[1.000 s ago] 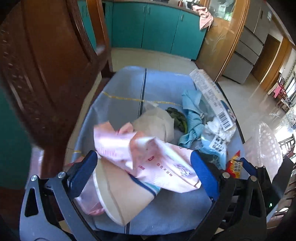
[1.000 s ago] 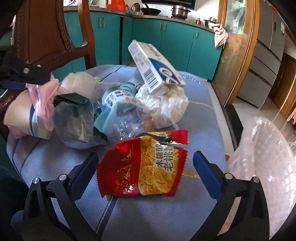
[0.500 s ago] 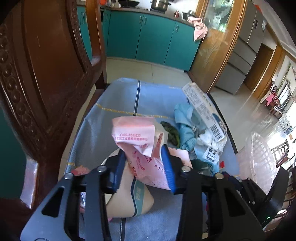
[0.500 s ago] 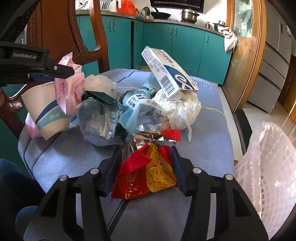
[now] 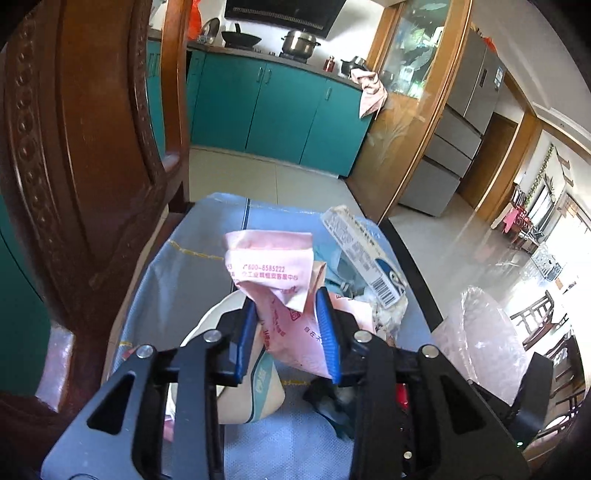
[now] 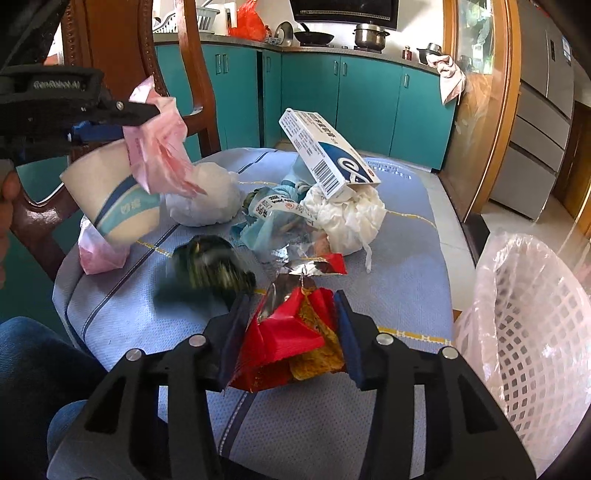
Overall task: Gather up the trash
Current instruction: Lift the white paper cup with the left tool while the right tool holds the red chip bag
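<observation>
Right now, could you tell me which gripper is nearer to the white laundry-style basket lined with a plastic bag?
Right. The right gripper, closing on the red snack wrapper, sits just beside the basket. The left gripper, clamping the pink wrapper, is across the table.

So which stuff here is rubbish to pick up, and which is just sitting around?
For the job:
pink wrapper, pinched in the left gripper
red snack bag, with the right gripper closing on it
paper cup
white box
tissue wad
lined basket

Just there:
wooden chair
pot
teal cabinets
</observation>
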`<action>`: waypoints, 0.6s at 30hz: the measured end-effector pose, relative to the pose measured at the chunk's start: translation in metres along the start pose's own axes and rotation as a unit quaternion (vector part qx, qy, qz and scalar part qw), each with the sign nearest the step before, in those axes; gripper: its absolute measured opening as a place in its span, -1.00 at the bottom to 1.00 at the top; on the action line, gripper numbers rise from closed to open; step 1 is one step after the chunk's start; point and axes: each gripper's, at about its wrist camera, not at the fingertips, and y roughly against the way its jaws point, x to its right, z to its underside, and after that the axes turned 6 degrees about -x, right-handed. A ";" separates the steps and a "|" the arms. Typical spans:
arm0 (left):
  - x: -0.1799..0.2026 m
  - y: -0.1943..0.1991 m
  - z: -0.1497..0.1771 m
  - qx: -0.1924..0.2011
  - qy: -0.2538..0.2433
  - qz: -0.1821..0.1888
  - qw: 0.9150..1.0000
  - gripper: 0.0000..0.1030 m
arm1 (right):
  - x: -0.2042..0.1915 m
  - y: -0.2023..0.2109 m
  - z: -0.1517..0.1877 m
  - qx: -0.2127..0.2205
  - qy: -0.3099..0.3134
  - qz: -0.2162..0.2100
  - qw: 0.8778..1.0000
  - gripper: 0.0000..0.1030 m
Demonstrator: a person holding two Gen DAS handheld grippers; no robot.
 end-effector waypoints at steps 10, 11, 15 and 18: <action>-0.015 -0.016 0.001 -0.014 0.009 -0.025 1.000 0.01 | 0.002 -0.005 0.006 -0.010 -0.009 0.009 1.000 -0.09; -0.016 -0.017 0.000 -0.014 0.009 -0.027 1.000 0.02 | 0.002 -0.006 0.006 -0.010 -0.009 0.009 1.000 -0.09; -0.019 -0.012 -0.003 0.000 0.016 -0.019 1.000 0.37 | 0.003 -0.011 0.006 -0.014 -0.009 0.008 1.000 -0.09; -0.018 -0.008 0.000 0.013 0.003 -0.023 1.000 0.61 | 0.003 -0.013 0.008 -0.015 -0.011 0.007 1.000 -0.07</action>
